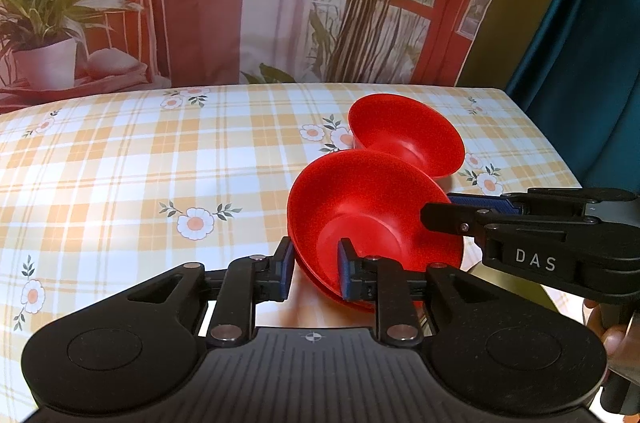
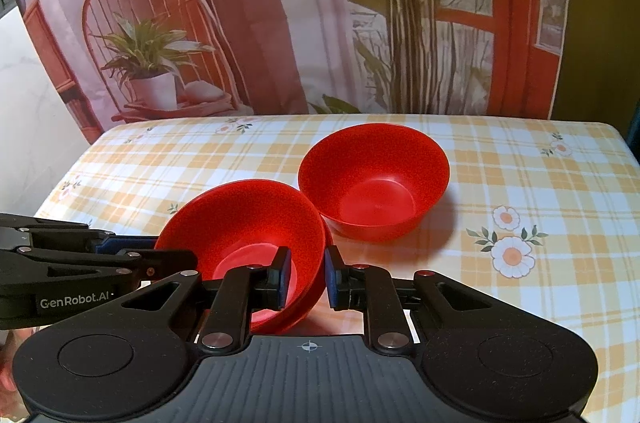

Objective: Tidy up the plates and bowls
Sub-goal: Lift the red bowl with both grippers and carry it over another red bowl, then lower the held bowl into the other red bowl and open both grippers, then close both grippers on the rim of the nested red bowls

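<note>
Only the right wrist view shows the far glossy red plastic bowl (image 2: pixel 374 179) whole, upright on the yellow plaid flowered tablecloth (image 2: pixel 540 183). The near red plastic bowl (image 1: pixel 372 219) touches it, its rim straddled by the left gripper (image 1: pixel 314 273) and right gripper (image 2: pixel 306 275); whether either is clenched, I cannot tell.
</note>
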Available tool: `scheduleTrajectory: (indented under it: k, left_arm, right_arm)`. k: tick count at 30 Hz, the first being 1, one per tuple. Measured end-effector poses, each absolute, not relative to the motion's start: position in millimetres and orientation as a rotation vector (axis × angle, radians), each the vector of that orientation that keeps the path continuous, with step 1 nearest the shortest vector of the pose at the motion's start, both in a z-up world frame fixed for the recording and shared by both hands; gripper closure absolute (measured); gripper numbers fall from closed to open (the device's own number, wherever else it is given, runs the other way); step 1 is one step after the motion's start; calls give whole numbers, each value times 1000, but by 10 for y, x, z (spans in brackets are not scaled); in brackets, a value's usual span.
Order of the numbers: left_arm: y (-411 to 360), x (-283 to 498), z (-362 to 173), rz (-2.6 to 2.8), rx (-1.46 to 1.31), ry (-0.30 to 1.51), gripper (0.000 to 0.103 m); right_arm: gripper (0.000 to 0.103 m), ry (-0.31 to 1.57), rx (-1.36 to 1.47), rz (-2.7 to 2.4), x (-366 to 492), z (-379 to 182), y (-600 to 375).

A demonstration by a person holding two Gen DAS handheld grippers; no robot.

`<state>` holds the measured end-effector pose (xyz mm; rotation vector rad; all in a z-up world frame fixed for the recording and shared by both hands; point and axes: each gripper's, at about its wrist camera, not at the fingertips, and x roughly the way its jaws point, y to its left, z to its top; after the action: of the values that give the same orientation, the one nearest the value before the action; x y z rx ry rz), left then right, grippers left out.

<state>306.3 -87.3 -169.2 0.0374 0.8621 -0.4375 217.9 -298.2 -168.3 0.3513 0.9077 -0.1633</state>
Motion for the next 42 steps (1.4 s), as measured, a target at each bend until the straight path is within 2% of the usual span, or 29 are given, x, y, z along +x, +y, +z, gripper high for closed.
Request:
scheduleTrajectory:
  k: [6, 8, 10, 18, 23, 35, 42]
  left_arm:
    - [-873, 3066, -1688, -434, 35, 860, 76]
    - [-862, 3062, -1678, -431, 31, 855, 68]
    - [-854, 3062, -1663, -428, 30, 849, 67]
    - [-802, 3098, -1579, -416, 34, 830, 67]
    - [-788, 3143, -1486, -421, 38, 803, 67]
    - [-851, 3280, -1320, -425, 65, 756, 67]
    - [-899, 3436, -1042, -425, 86, 704, 67]
  right_arm:
    - [83, 902, 350, -170, 2168, -1660, -2994]
    - [83, 899, 348, -171, 2162, -1648, -2991]
    - [83, 895, 347, -171, 2164, -1630, -2991]
    - [82, 879, 336, -176, 2162, -1557, -3033]
    - [78, 860, 335, -191, 2169, -1485, -3136]
    - [78, 840, 308, -261, 2187, -1415, -3459]
    - [77, 825, 332, -297, 2201, -1376, -3711]
